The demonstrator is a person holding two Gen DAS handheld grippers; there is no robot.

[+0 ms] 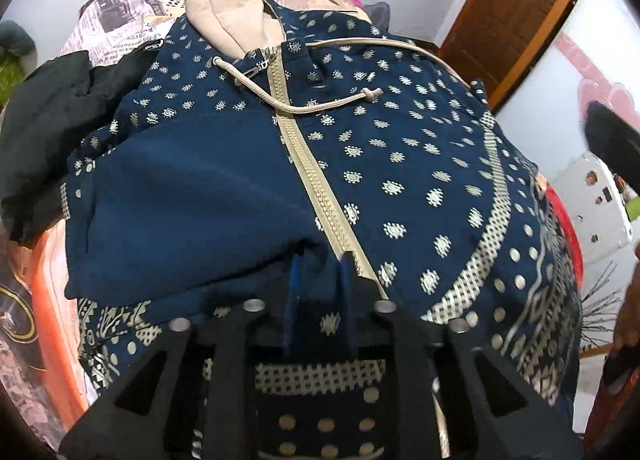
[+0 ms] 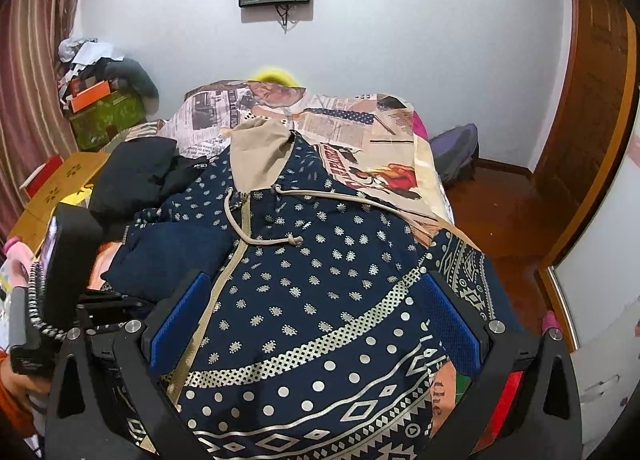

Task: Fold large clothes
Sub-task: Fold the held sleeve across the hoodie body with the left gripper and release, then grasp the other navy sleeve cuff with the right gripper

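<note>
A navy zip hoodie [image 1: 400, 164] with a cream print, beige hood and drawstring lies front up on the bed; it also fills the right wrist view [image 2: 320, 300]. Its left sleeve [image 1: 180, 220] is folded across the chest. My left gripper [image 1: 320, 280] is shut on the edge of that navy sleeve beside the zipper. My right gripper [image 2: 316, 320] is open, its blue pads [image 2: 452, 328] spread wide over the hoodie's lower front, holding nothing. The left gripper also shows at the left of the right wrist view [image 2: 100, 308].
A black garment [image 1: 48, 132] lies bunched at the hoodie's left, also in the right wrist view [image 2: 140, 176]. The bed has a newspaper-print sheet [image 2: 360, 132]. A wooden door [image 2: 592, 140], a dark bag [image 2: 456, 156] on the floor, and cluttered boxes [image 2: 104, 108] by the curtain surround it.
</note>
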